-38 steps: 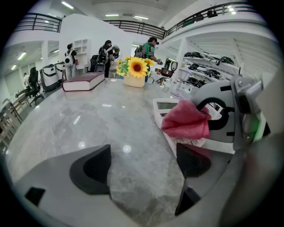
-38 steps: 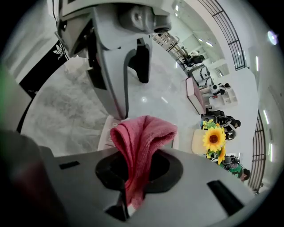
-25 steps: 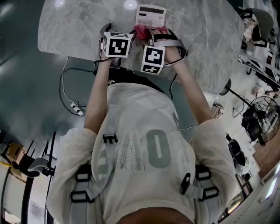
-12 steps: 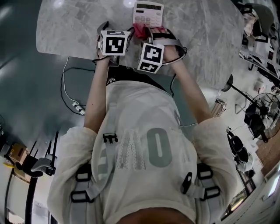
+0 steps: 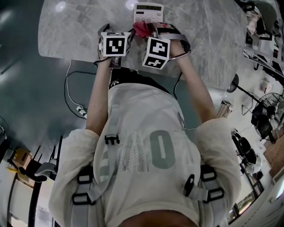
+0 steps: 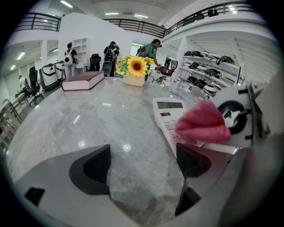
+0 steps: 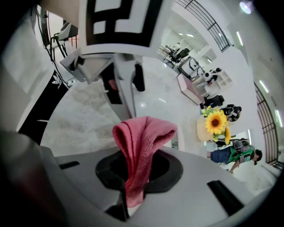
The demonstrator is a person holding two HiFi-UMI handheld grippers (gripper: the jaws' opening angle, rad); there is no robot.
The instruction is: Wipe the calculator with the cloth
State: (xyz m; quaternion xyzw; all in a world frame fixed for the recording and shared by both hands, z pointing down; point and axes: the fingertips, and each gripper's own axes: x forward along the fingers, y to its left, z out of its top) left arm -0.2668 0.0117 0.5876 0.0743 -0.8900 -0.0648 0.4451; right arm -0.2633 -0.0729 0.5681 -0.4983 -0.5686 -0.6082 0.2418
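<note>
A white calculator (image 5: 148, 12) lies flat on the marble table (image 5: 80, 26), with its display at the far end. My right gripper (image 5: 147, 30) is shut on a pink-red cloth (image 5: 141, 29). The bunched cloth hangs over the calculator's near edge. In the right gripper view the cloth (image 7: 142, 142) stands up from between the shut jaws of the right gripper (image 7: 133, 179). My left gripper (image 5: 119, 30) is just left of the cloth, low over the table. In the left gripper view it (image 6: 142, 166) is open and holds nothing, with the calculator (image 6: 168, 116) and the cloth (image 6: 202, 124) ahead to its right.
A dark red book (image 6: 82, 80) and a pot of sunflowers (image 6: 135, 71) stand at the far side of the table. People and shelves are behind them. The table's near edge is by my body, with cables (image 5: 73, 104) on the floor below.
The right gripper with the cloth has edged slightly toward the calculator. The left gripper has stayed about where it was. The head view has shifted a little.
</note>
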